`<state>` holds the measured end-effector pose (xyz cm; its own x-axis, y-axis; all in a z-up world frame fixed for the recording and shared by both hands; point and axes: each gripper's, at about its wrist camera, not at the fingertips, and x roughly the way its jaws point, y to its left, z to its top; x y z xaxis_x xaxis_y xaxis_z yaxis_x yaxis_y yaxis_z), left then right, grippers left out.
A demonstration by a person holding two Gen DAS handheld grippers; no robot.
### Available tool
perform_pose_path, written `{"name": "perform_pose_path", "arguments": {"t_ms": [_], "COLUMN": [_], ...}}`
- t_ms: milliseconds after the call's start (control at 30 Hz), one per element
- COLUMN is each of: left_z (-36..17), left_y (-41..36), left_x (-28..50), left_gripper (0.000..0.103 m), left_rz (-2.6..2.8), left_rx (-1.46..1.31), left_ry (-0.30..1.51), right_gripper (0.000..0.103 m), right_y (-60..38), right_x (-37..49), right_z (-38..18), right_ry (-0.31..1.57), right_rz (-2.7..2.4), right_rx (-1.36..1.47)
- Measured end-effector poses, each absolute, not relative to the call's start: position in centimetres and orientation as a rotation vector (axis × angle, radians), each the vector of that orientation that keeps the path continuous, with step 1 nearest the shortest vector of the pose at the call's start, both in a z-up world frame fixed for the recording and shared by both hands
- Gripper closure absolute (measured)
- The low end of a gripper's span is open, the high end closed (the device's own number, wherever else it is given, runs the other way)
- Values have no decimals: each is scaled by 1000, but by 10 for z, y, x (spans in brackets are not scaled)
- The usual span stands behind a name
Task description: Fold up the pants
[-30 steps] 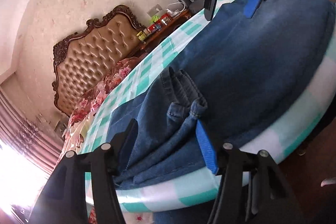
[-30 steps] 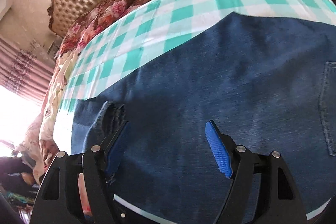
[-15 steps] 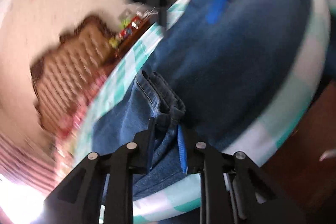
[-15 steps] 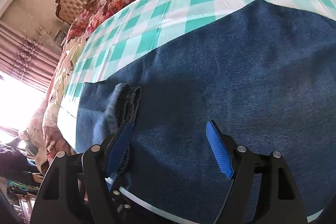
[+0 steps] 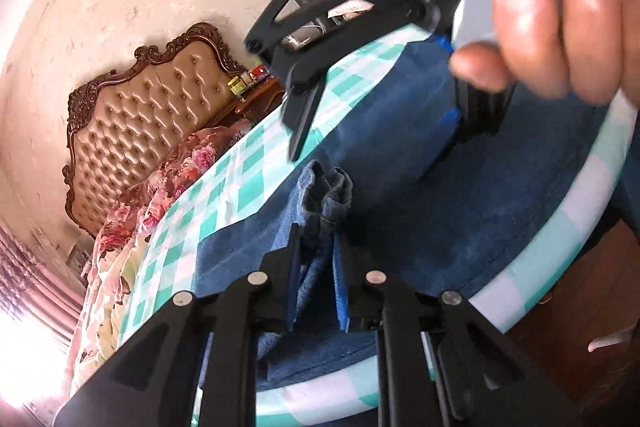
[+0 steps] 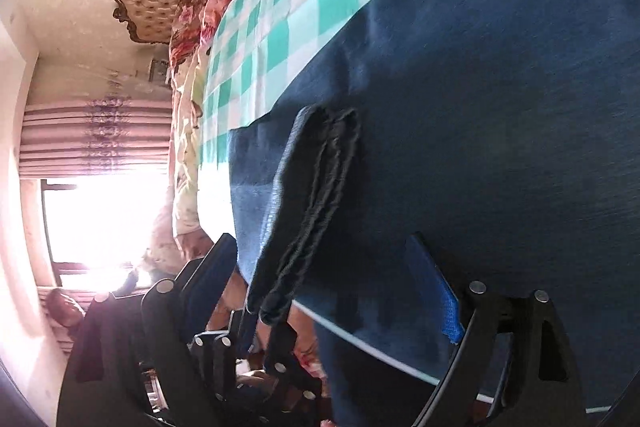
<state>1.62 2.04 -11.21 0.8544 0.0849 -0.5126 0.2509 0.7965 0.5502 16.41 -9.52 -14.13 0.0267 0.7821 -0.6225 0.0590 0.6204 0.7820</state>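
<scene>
Dark blue jeans point(image 5: 440, 211) lie spread over a table with a green-and-white checked cloth point(image 5: 240, 187). My left gripper point(image 5: 316, 267) is closing, its pads pressing on the bunched hem fold point(image 5: 328, 195), which is lifted off the cloth near the table's front edge. In the right wrist view the same hem fold point(image 6: 316, 195) hangs between the fingers of my right gripper point(image 6: 320, 247), whose jaws are opening wide and do not touch it. A hand holds the right gripper point(image 5: 368, 151) above the jeans point(image 6: 500, 107). The left gripper's black frame point(image 6: 224, 351) shows below the hem.
A bed with a tufted headboard point(image 5: 152, 131) and floral bedding point(image 5: 172, 179) stands behind the table. A nightstand with small bottles point(image 5: 248, 83) sits beside it. A bright window point(image 6: 100, 227) glares at the left. The table's rounded edge point(image 5: 580, 227) drops to brown floor.
My left gripper closed on the hem fold and raised it. My right gripper swung over from the middle of the jeans to the hem, rolled, and spread its jaws wider.
</scene>
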Motion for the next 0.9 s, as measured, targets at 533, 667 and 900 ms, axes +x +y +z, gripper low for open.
{"name": "perform_pose_path", "arguments": {"t_ms": [533, 667, 900], "left_z": [-102, -105, -143], "left_y": [-17, -60, -111], "left_x": [-20, -18, -1], "left_gripper": [89, 90, 89], "left_rz": [-132, -222, -293], "left_rx": [616, 603, 632], "left_ry": [503, 474, 556], "right_gripper": [90, 91, 85], "right_y": [-64, -118, -161], "right_x": [196, 191, 208], "right_z": [-115, -108, -148], "right_ry": [1280, 1214, 1261], "right_rz": [644, 594, 530], "right_rx": [487, 473, 462]}}
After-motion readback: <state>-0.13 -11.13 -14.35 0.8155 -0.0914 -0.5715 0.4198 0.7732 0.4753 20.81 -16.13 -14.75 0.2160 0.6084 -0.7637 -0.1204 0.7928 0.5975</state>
